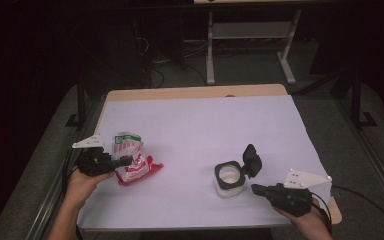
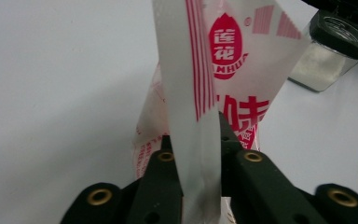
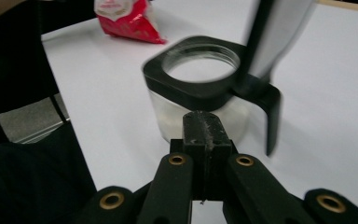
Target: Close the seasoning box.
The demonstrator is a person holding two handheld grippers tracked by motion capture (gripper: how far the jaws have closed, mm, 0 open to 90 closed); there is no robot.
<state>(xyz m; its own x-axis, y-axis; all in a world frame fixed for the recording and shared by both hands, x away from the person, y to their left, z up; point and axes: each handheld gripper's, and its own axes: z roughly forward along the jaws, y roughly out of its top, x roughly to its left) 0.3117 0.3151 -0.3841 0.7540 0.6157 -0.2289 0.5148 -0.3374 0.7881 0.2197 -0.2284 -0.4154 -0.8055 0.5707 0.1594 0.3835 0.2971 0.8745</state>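
A red and white printed bag [image 1: 135, 162] lies at the left of the white table [image 1: 200, 120]. My left gripper [image 1: 126, 160] is shut on its edge. In the left gripper view the jaws [image 2: 198, 137] pinch a white flap of the bag [image 2: 235, 56], which stands up in front of the camera. A clear jar [image 1: 228, 180] with a black rim holds something white, and its black flip lid [image 1: 252, 159] stands open. My right gripper [image 1: 256, 188] is shut just to the jar's right. In the right gripper view the closed tips [image 3: 205, 126] sit right against the jar [image 3: 200, 88], holding nothing.
The white sheet covers a wooden tabletop whose far edge [image 1: 195, 92] shows bare. The near table edge lies close below both hands. A table frame [image 1: 250, 35] and cables stand on the dark floor behind.
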